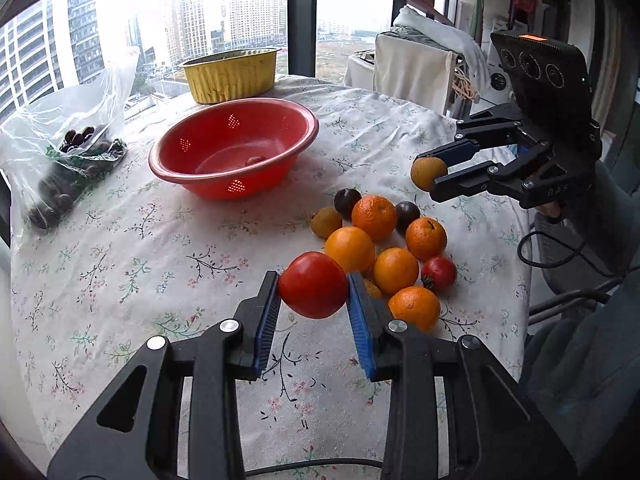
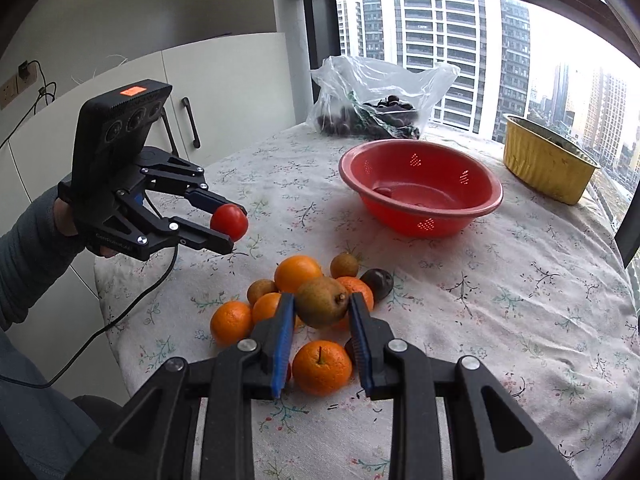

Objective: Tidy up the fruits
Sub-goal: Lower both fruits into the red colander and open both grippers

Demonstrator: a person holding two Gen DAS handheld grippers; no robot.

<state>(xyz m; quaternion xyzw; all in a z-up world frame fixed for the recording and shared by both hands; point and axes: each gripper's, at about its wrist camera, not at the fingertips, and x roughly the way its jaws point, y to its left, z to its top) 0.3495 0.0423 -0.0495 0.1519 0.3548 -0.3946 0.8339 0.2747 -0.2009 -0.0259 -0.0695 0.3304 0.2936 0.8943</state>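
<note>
left wrist: left tool clamps glossy red tomato, smooth-skinned.

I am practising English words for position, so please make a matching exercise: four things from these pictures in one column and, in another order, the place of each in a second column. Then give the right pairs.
Things
1. red tomato
2. brown pear
3. red colander
4. clear plastic bag

Places
A. on the cloth between the fruit pile and the yellow foil tray
B. clamped in the right gripper
C. at the table's edge by the window, with dark fruit inside
D. clamped in the left gripper

Pairs: 1-D, 2-B, 3-A, 4-C
</note>
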